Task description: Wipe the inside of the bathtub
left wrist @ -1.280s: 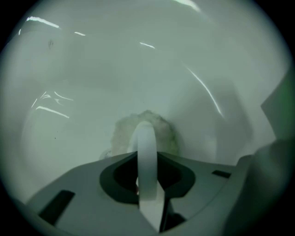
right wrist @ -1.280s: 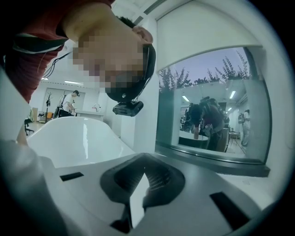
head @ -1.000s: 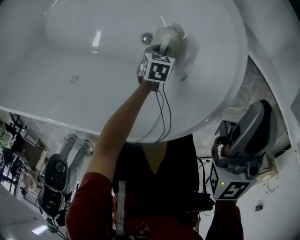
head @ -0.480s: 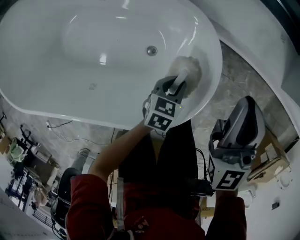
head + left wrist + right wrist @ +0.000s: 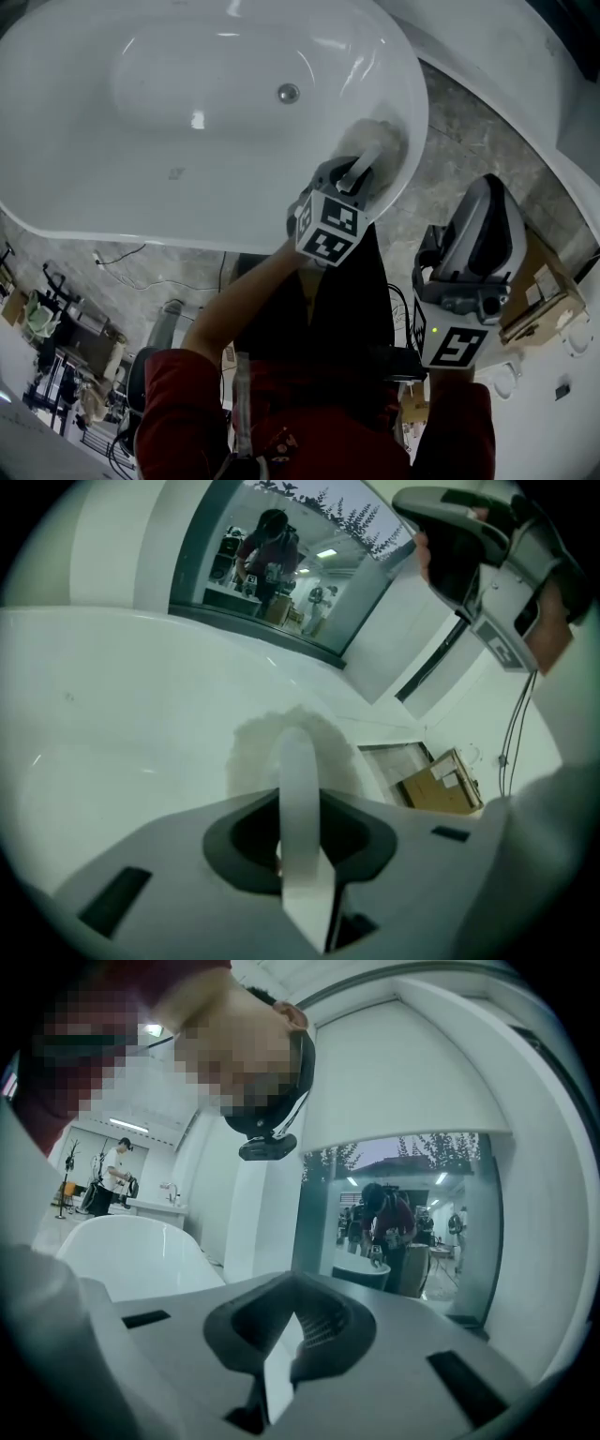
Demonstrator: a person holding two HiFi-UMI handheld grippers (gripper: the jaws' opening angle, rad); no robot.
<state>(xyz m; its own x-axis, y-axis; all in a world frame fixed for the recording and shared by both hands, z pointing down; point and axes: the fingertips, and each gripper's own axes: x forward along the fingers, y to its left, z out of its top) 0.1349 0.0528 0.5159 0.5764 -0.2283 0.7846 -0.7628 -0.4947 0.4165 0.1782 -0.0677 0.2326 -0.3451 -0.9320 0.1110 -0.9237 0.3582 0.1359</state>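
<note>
Drain (image 5: 288, 93) lies left of and beyond the work; a cardboard box (image 5: 536, 292) stands right on the grey marble floor (image 5: 457, 159). Left gripper (image 5: 362, 171) is clamped on a white cloth (image 5: 377, 141), pressed to the white bathtub (image 5: 112, 220) inner wall at its near-right end. Right gripper (image 5: 472, 270), jaws together and empty, hangs outside the tub.

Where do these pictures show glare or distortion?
Head view: bright glare spots on the glossy white bathtub. Left gripper view: fisheye bending, dark corners, fluffy white cloth blending into the tub. Right gripper view: dim foreground, brighter background.
</note>
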